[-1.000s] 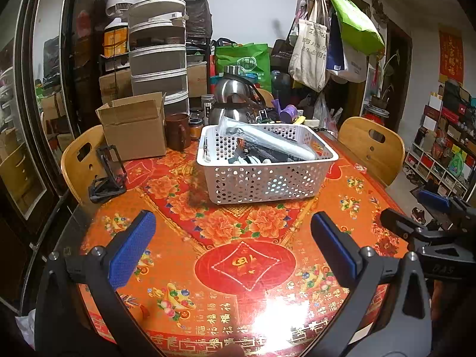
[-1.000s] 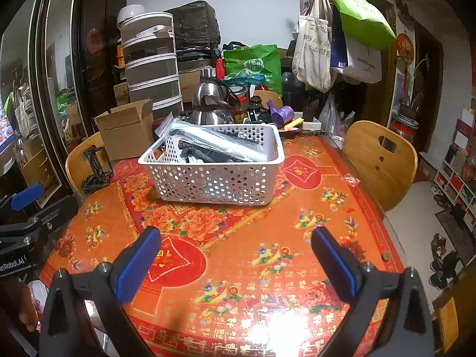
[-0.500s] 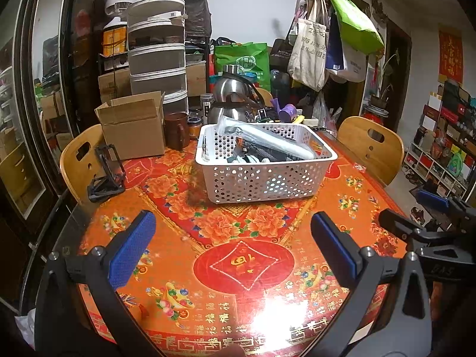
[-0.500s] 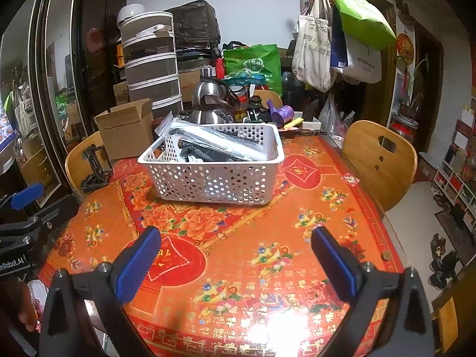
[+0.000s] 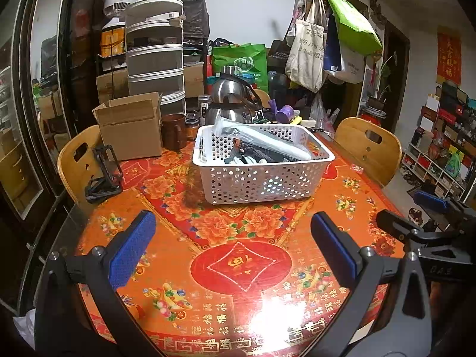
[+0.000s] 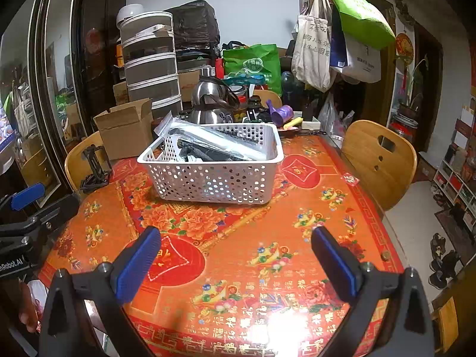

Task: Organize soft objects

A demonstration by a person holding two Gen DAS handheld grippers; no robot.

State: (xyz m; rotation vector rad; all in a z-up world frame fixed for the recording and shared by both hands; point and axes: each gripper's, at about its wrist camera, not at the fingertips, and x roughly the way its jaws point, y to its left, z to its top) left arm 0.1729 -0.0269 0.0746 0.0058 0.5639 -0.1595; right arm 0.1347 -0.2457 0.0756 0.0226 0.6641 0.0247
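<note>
1. Nearest, the left gripper (image 5: 233, 247) hangs over the near edge of the bench (image 5: 244, 267) with its blue pads spread wide and nothing between them.
2. Beside it, the right gripper (image 6: 235, 255) is likewise spread wide and empty, well short of the basket.
3. Mid-bench stands the white perforated basket (image 5: 261, 178); the task's soft items lie inside it: a clear plastic-wrapped dark bundle (image 5: 267, 144) riding above the rim, with smaller dark and white pieces underneath, too tangled to tell apart.
4. Likely risk: pulling the slippery wrap could drag the light basket across the glossy cloth, or a pinch on loose film alone could slip.
5. Farther back, a cardboard box (image 5: 131, 125), brown mug (image 5: 174, 131) and steel kettle (image 5: 229, 101) crowd the basket's far side; a long reach could knock them.
</note>
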